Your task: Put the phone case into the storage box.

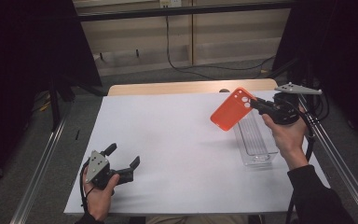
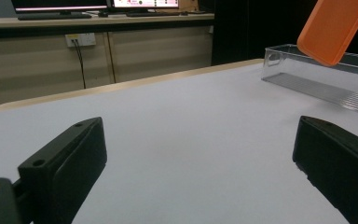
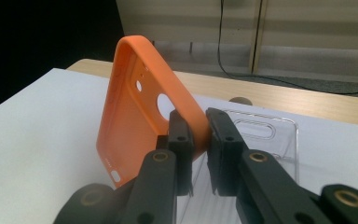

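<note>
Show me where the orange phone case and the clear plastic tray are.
orange phone case (image 1: 230,111): high view, middle of its back.
clear plastic tray (image 1: 256,140): high view, its ribbed floor.

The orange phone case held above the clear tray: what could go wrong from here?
1. The right gripper pinches the orange phone case only at one edge near the camera hole, so it may slip or twist out.
2. The case hangs tilted above the clear tray; lowered so, its corner may catch the rim.
3. The left gripper rests open, far away, so nothing steadies the tray.
</note>
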`<state>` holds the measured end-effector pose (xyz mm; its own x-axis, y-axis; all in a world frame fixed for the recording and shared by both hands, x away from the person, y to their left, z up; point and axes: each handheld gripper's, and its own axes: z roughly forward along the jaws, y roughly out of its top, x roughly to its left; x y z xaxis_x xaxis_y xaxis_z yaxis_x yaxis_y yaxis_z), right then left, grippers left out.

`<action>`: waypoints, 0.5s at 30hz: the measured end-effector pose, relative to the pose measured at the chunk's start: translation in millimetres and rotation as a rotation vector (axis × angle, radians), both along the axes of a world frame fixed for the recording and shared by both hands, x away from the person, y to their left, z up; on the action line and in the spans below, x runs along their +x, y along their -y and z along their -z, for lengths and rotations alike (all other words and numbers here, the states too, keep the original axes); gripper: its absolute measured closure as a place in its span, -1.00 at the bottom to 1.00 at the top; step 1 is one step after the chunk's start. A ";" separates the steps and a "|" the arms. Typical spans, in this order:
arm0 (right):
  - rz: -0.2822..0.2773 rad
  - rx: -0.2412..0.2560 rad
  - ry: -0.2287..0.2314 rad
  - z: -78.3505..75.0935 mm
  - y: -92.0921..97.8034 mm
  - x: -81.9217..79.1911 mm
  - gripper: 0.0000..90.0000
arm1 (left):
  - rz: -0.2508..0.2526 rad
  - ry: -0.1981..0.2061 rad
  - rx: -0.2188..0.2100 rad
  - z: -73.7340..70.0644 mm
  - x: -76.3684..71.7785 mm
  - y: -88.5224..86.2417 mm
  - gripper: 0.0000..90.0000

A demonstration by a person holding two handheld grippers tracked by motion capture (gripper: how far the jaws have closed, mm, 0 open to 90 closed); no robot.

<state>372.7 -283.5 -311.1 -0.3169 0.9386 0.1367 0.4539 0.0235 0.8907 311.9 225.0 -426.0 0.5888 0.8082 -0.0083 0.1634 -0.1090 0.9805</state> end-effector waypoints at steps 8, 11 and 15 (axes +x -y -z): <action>0.015 0.003 0.007 -4.2 9.6 2.0 0.80 | 0.000 -0.003 -0.005 0.0 0.0 0.1 -0.94; 0.020 0.010 0.013 -6.8 14.2 2.9 0.80 | 0.006 -0.015 -0.009 0.1 0.4 0.0 -0.94; 0.029 0.017 0.020 -9.2 18.9 3.6 0.80 | 0.002 -0.019 0.000 -0.7 0.5 -0.9 -0.94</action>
<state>376.3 -302.5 -301.9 -0.2925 0.9449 0.1469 0.4366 -0.0047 0.8997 312.4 225.8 -425.3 0.5899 0.8072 -0.0194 0.1822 -0.1097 0.9771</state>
